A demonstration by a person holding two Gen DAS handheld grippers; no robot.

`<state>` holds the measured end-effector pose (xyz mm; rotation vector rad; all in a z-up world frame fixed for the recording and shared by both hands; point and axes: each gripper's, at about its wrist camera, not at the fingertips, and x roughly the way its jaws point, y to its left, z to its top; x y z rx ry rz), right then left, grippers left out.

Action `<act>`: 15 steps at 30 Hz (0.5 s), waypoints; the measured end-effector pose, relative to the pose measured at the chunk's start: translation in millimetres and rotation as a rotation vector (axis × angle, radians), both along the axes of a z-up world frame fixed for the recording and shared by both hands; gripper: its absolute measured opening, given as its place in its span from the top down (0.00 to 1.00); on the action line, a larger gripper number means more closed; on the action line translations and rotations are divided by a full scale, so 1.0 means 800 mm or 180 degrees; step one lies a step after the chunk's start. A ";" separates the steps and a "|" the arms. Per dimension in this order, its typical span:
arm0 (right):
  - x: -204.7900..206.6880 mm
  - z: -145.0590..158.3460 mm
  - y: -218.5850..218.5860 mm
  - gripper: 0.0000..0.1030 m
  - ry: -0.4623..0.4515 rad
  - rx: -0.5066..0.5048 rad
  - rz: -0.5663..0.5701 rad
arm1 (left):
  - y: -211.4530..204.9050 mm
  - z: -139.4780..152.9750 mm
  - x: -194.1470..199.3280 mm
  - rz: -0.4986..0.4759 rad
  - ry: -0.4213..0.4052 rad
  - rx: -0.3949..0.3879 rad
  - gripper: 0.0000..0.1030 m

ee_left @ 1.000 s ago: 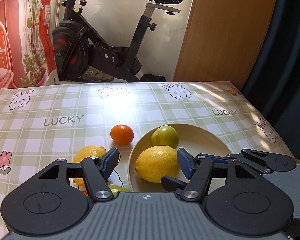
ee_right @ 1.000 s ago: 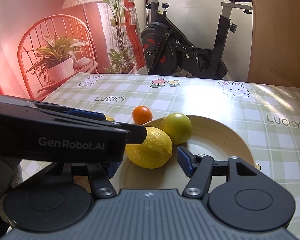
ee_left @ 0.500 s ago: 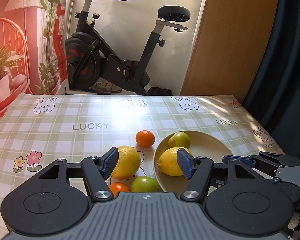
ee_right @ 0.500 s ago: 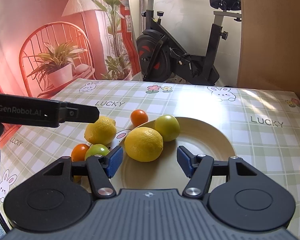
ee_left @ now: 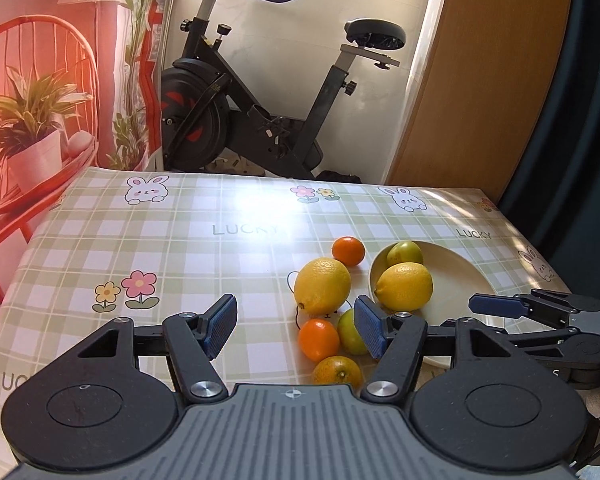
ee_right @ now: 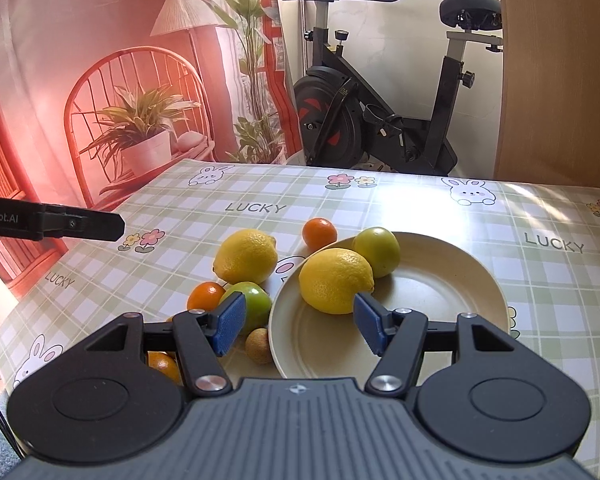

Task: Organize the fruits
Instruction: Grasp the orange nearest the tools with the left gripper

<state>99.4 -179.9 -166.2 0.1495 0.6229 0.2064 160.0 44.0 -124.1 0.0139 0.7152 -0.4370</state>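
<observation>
— What are the fingers doing on your side?

— My left gripper [ee_left: 296,328] is spread wide with nothing between its blue pads. Beyond its right finger sit a lemon on the bench [ee_left: 322,286], an orange [ee_left: 318,339] and a green fruit [ee_left: 351,332] partly hidden behind that finger; another orange [ee_left: 337,371] lies close under the gripper body, and a small orange [ee_left: 348,251] farther ahead.

— And the right one?

— My right gripper [ee_right: 300,322] is just as wide apart, holding nothing, hovering over the near rim of the plate [ee_right: 440,300]. Its right fingertip [ee_right: 366,322] sits just in front of the lemon on the plate [ee_right: 336,280]; I can't tell whether they touch. A green fruit on the plate [ee_right: 378,251] rests behind that lemon. Its left finger overlaps a green fruit on the bench, with a small brownish fruit [ee_right: 259,345] just beside the plate's rim between the fingers.

— The bench?

— Checked cloth [ee_right: 260,208], the fruits clustered left of the plate.
</observation>
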 end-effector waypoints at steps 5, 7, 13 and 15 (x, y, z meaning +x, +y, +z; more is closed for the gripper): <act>-0.009 -0.004 0.021 0.39 -0.0011 0.0050 0.0107 | 0.003 -0.011 -0.008 -0.0071 0.0038 -0.0024 0.35; -0.011 -0.007 0.030 0.39 0.0000 0.0052 0.0149 | 0.008 -0.019 -0.014 -0.0114 0.0030 -0.0038 0.35; -0.016 -0.018 0.056 0.39 0.0075 0.0052 0.0338 | 0.017 -0.045 -0.021 -0.0240 0.0137 -0.0155 0.36; -0.016 -0.022 0.065 0.39 0.0121 0.0033 0.0417 | 0.020 -0.054 -0.023 -0.0255 0.0189 -0.0181 0.36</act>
